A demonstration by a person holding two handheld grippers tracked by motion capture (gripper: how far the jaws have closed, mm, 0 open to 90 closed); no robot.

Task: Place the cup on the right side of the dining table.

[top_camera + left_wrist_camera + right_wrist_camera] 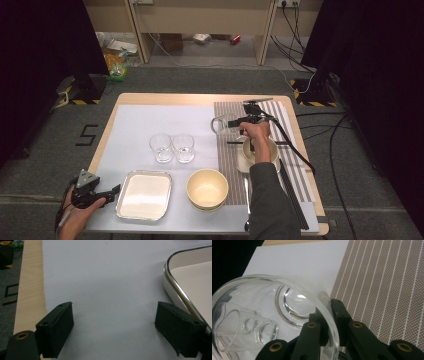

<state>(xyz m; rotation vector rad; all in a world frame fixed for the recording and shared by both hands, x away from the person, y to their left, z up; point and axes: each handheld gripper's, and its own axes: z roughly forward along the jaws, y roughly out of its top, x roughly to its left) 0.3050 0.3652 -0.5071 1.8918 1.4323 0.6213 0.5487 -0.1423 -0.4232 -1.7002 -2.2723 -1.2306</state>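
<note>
1. The right tongs [239, 121] are clenched on the wall of a clear glass mug [220, 123], one jaw inside the rim and one outside, as the right gripper view shows close up [325, 322].
2. The glass mug [269, 315] is lifted off the tabletop [200, 99] and tipped on its side, its mouth turned toward the camera riding on those tongs (its handle shows through the glass at the lower left).
3. In the high view the mug hangs over the left edge of the striped placemat [227, 160], where that mat meets the pale sheet [140, 125] covering the tabletop.
4. The person's right hand [256, 132] is stretched forward above a cream cup [270, 150] standing on the placemat.
5. The left tongs [107, 192] are released, jaws wide apart with nothing between them, resting low at the near left corner just beside the metal-rimmed tray [145, 195].
6. Two empty glasses [172, 148] stand side by side, touching or nearly so, mid-sheet.
7. A cream bowl [207, 188] sits just right of the tray.
</note>
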